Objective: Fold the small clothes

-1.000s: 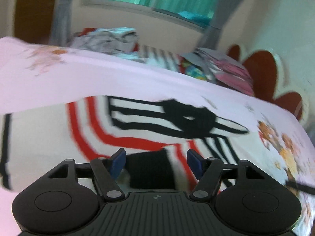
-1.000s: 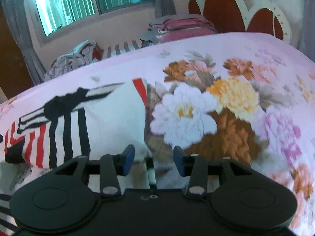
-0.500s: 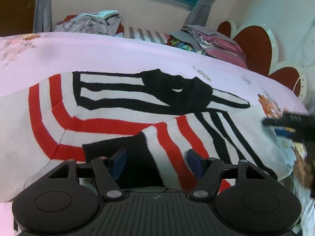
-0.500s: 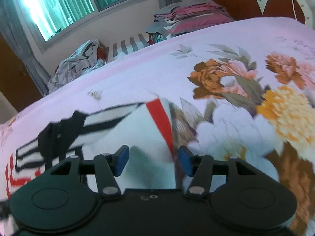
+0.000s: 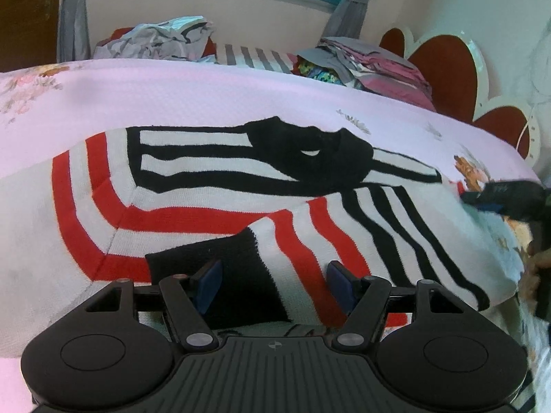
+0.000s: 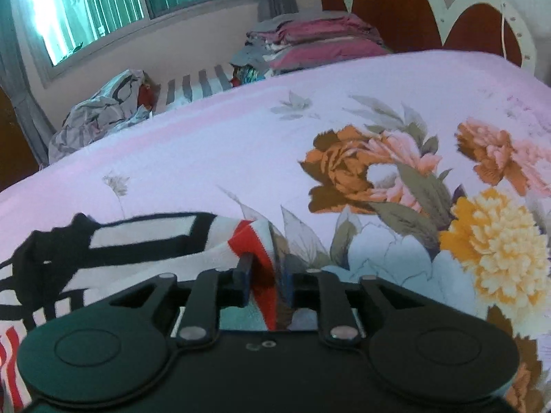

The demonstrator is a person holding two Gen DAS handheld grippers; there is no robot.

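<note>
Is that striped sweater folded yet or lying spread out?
Partly folded: the striped sweater lies mostly spread on the bed, with one black-cuffed sleeve turned across its front.

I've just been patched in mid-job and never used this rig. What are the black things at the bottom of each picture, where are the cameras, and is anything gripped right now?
No robot arm here: a person carries a two-finger gripper in each hand, each with a fisheye camera looking along its fingers. The black shape at the bottom of each picture is that gripper's own body.

In the left wrist view, the left gripper is open, its blue pads either side of a black cuff of the white knitted sweater with red and black stripes, gripping nothing.

In the right wrist view, the right gripper is shut on the sweater's red-trimmed edge.

The sweater lies on the pink floral bedspread. A stack of folded clothes sits at the far side.
</note>
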